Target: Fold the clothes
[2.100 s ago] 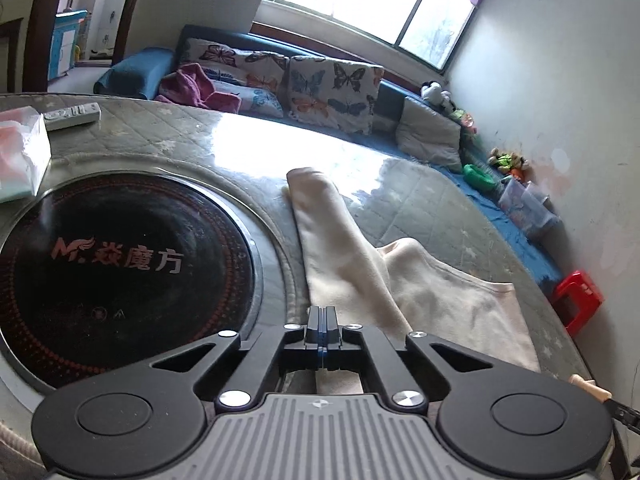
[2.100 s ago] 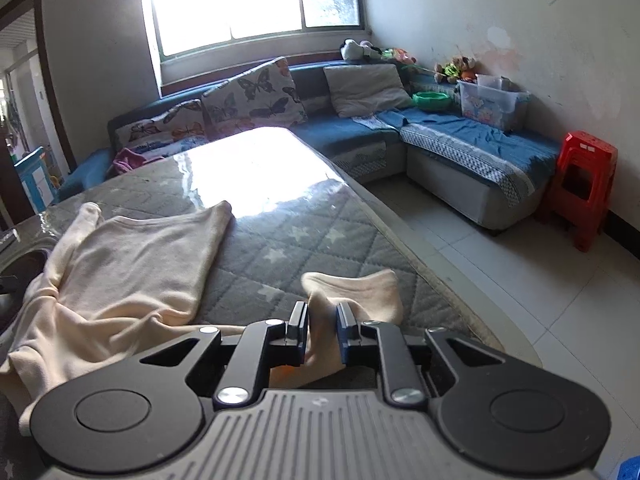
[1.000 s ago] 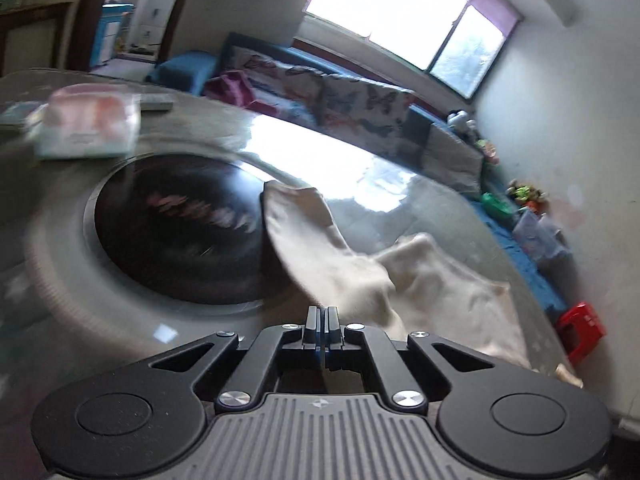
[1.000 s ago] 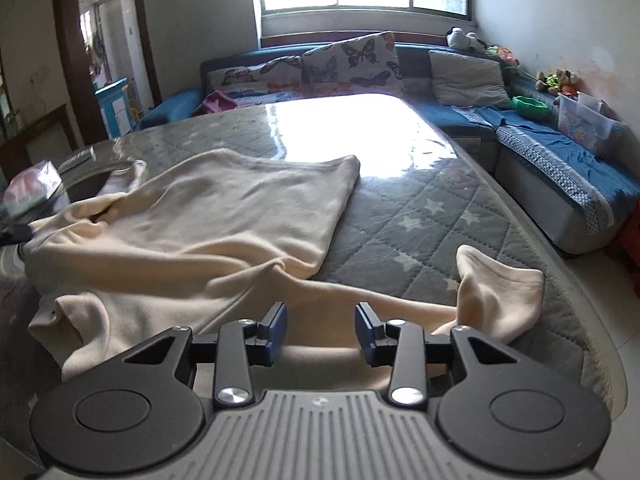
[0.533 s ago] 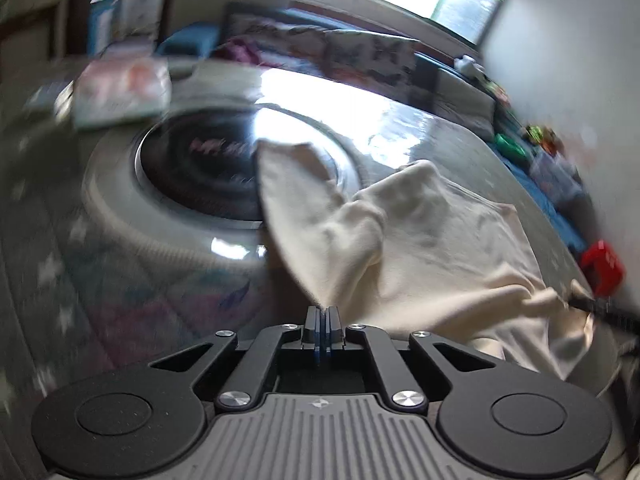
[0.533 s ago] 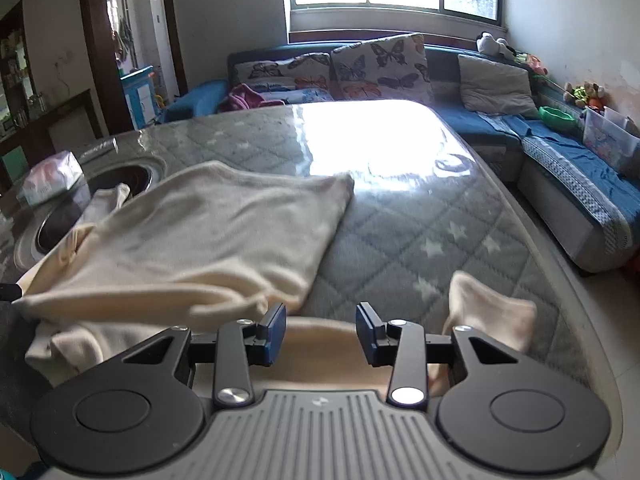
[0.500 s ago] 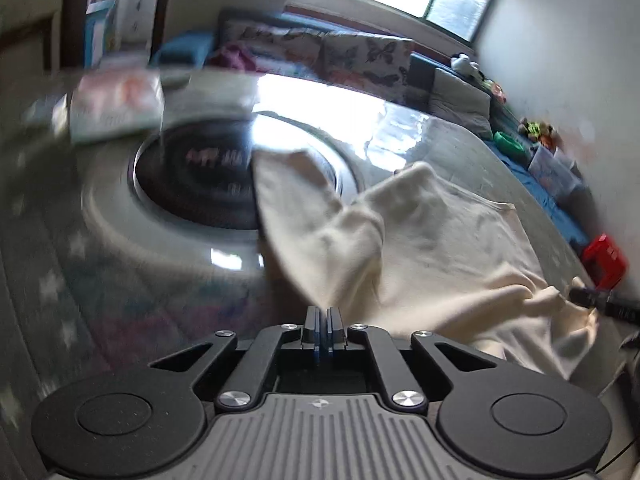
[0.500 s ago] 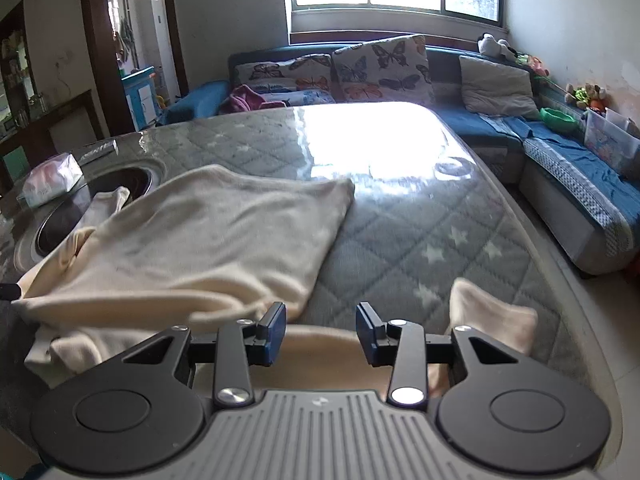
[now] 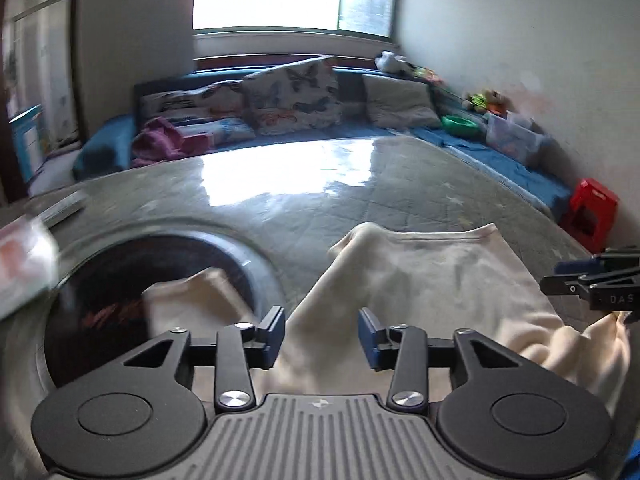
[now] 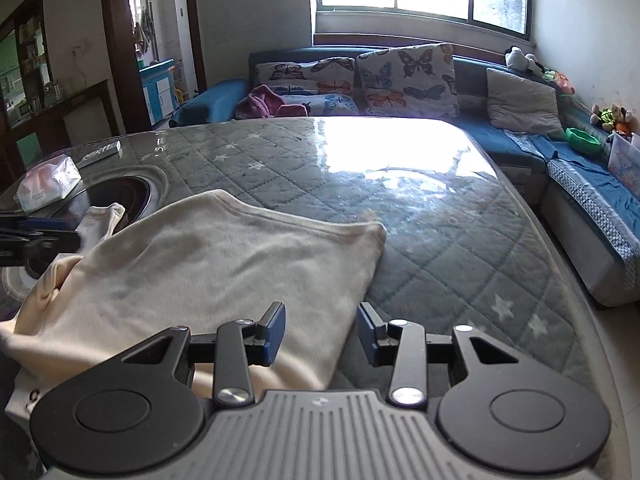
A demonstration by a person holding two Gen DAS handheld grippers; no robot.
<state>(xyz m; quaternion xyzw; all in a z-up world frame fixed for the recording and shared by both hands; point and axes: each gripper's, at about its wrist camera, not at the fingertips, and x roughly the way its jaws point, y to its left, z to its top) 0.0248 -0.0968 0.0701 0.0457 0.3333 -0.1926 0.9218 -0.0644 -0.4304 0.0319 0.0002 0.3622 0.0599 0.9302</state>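
table [image 10: 420,216]: we see a big quilted grey top under glossy cover, glare from window
sofa [image 10: 520,140]: blue, behind table, butterfly cushions; right view sharp, left view blurred
garment [image 10: 208,264]: cream, spread on near left part of table, one sleeve lying over the round dark inset [image 9: 132,280]
tissue pack [image 10: 48,184]: by inset; we read it clearly only in right view
left gripper [image 9: 321,335]: jaws opening, garment below, not pinched
right gripper [image 10: 320,334]: jaws apart, over garment edge, gripping nothing; seen side-on in left view only
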